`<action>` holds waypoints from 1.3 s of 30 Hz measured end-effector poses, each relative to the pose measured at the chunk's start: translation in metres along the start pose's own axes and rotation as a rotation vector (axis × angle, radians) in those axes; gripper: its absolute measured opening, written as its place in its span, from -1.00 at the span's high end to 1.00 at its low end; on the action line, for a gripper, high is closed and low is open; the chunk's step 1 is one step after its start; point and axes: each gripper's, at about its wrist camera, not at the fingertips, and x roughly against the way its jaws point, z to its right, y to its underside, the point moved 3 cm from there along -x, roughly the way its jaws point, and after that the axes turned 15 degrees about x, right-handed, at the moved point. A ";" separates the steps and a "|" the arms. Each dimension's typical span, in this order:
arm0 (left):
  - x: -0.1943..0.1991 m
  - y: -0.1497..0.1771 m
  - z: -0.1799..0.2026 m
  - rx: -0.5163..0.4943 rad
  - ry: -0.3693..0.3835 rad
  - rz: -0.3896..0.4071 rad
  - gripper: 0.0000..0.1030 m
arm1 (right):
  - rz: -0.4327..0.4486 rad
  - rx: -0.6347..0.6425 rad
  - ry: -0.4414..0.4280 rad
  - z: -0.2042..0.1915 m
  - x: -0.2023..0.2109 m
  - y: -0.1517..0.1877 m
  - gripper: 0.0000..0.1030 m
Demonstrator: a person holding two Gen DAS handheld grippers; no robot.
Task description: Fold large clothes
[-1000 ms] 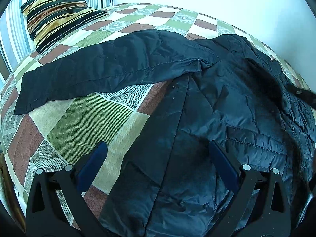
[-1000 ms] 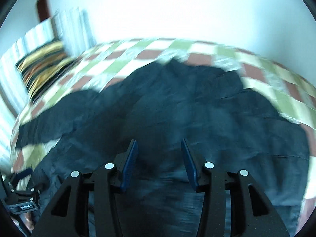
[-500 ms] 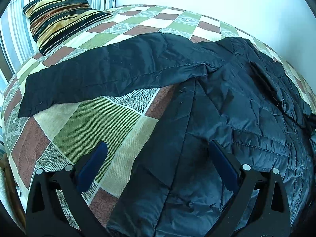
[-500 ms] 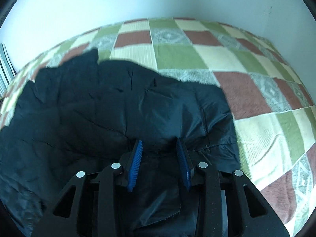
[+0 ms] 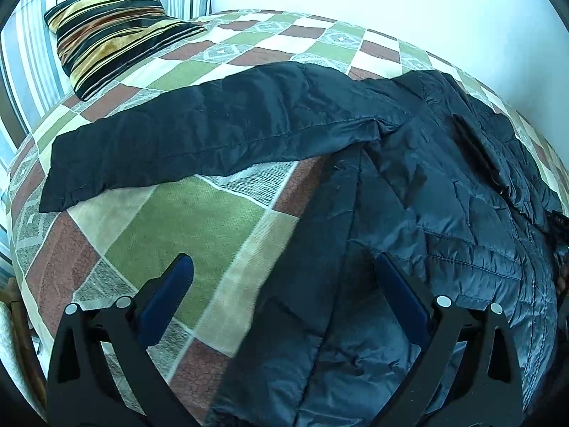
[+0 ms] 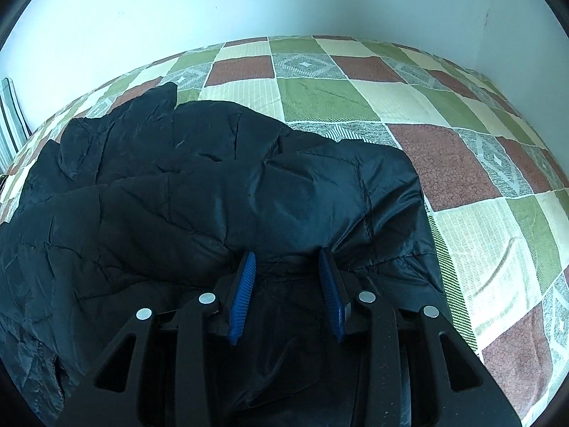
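A black quilted jacket (image 5: pixel 426 213) lies spread on the checked bedspread (image 5: pixel 160 220). Its one long sleeve (image 5: pixel 213 131) stretches out flat to the left. My left gripper (image 5: pixel 283 263) hovers open above the jacket's lower left edge, one finger over the bedspread and the other over the jacket, with nothing gripped. In the right wrist view the jacket (image 6: pixel 213 185) bulges in folds. My right gripper (image 6: pixel 286 254) sits at its right side, blue pads (image 6: pixel 245 284) closed on a thick bunch of fabric that creases around the fingertips.
A striped pillow (image 5: pixel 113 35) lies at the bed's far left, against striped fabric. White walls (image 6: pixel 284 7) border the far side of the bed and its right corner. Bare bedspread (image 6: pixel 462 160) extends to the right of the jacket.
The right gripper swung right and down, from over the jacket's middle to its right part, and its jaws narrowed on the fabric. The jacket's right side settled. The left gripper stayed put.
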 end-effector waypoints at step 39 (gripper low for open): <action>-0.043 -0.101 -0.229 0.443 0.025 0.089 -0.95 | 0.038 0.024 0.025 -0.009 0.002 0.001 0.11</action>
